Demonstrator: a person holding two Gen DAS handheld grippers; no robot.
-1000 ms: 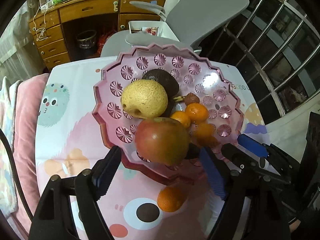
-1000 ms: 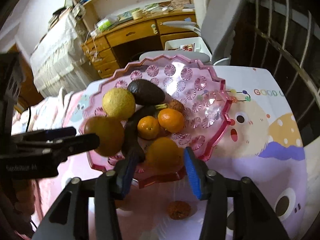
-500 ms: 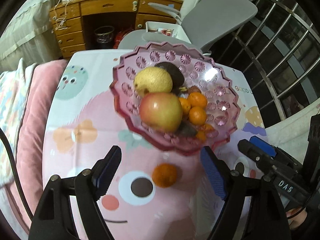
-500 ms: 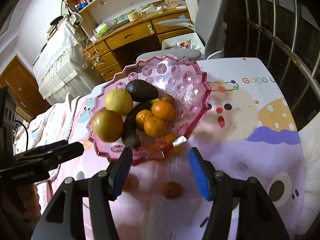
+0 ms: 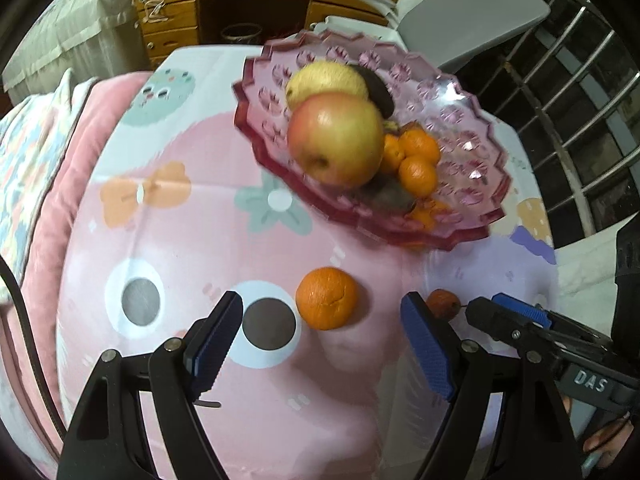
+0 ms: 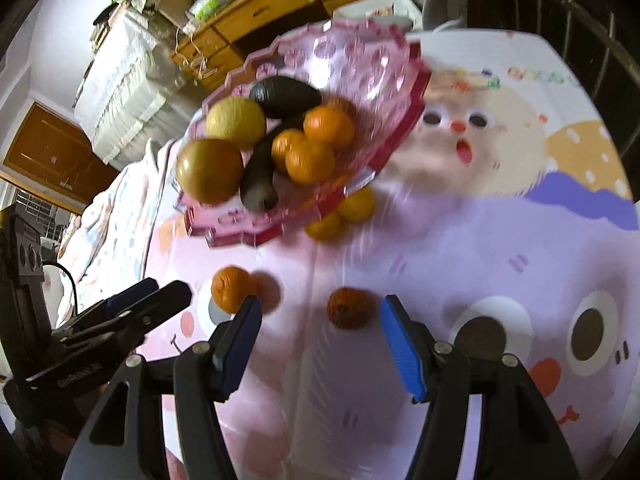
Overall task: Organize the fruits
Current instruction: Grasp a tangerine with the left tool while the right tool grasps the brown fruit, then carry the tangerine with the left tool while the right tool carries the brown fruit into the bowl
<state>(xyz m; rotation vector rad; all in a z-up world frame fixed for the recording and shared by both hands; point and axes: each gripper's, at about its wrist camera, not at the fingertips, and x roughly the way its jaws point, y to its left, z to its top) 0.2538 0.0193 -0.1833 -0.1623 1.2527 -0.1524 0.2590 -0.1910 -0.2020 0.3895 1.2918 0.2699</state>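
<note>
Left gripper: jaws spread wide, grasping nothing, framing a loose orange that lies on the tablecloth between and just ahead of the blue pads. Right gripper: jaws likewise released and empty, bracketing a smaller, darker, rough-skinned fruit, its kind too blurred to tell.

Beyond both stands the pink glass fruit bowl, holding an apple, a yellow pear-like fruit, a dark avocado and several small oranges; two more oranges lie against its near rim.

Probable hazards: the round orange may roll out from closing pads if taken off-centre, and the two grippers work near one another, so they could collide. The apple sits close to the bowl's edge and might be dislodged by an added fruit.
</note>
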